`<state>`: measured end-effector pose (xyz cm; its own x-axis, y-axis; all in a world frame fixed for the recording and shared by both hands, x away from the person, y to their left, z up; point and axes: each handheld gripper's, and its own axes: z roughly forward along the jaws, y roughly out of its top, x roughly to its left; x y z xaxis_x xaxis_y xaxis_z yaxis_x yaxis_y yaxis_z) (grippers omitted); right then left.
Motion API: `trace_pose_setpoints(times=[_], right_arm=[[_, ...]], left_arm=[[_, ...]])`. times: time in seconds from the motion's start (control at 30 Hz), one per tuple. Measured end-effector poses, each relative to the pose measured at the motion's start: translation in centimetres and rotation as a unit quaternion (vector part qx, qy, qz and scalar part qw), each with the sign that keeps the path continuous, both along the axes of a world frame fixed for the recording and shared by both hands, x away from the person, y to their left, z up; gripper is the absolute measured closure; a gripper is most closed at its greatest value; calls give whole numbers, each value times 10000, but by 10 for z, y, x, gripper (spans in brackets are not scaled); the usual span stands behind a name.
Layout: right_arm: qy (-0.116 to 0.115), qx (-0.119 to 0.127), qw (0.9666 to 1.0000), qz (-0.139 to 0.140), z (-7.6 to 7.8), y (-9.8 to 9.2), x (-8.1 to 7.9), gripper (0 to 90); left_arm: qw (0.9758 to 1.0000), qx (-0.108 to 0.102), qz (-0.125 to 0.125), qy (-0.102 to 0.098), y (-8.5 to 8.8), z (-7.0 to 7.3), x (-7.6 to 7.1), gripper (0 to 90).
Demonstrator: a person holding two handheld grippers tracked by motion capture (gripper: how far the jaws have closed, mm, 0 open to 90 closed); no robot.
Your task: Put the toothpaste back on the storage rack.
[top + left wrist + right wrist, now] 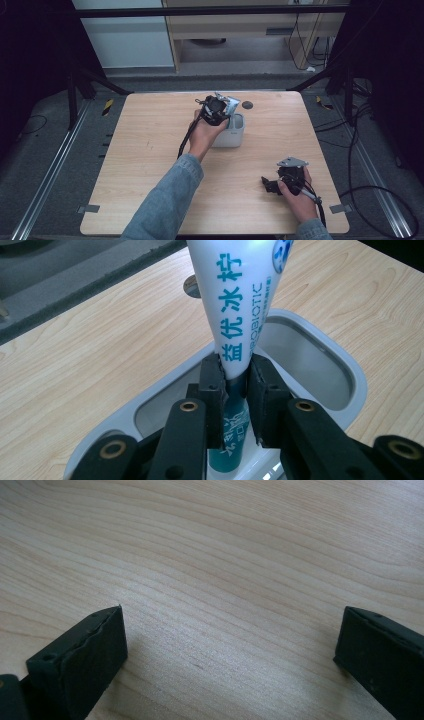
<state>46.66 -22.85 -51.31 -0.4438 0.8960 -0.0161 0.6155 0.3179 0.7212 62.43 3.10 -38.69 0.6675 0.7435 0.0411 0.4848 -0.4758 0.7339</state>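
- 1 tube (239,310): white with teal lettering, clamped between the 2 jaws of the left gripper (235,385). The pads (212,385) press on its narrow teal lower part, and the wide white end points away from the camera in the left gripper view.
- 1 holder (350,375): a white oblong cup with a grey inside, standing on the table (150,150). In the left gripper view the tube's lower end sits over its opening; I cannot tell whether it touches the bottom.
- In the high view the holder (232,135) stands near the table's middle, toward the far edge, with the left gripper (216,111) directly above it and the left hand (202,136) just beside it.
- 1 small dark round spot (247,105) on the table, just beyond the holder.
- Right gripper (230,645): its 2 jaws stand wide apart with bare wood between them, holding nothing. In the high view it (270,184) lies low over the table's near right part, well apart from the holder, in the right hand (300,197).
- 2 forearms come in from the near edge, the left one in a blue denim sleeve (165,205).
- 2 pieces of grey tape on the table's near corners, 1 left (89,208) and 1 right (338,208).
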Motion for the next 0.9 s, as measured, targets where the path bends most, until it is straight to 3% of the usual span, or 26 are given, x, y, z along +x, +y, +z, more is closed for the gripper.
trace_pose_setpoints(times=[0.9], right_arm=[[0,0,10000,0,0,0,0,4]], left_arm=[[10000,-8,-16,-50,1,3,-5,735]])
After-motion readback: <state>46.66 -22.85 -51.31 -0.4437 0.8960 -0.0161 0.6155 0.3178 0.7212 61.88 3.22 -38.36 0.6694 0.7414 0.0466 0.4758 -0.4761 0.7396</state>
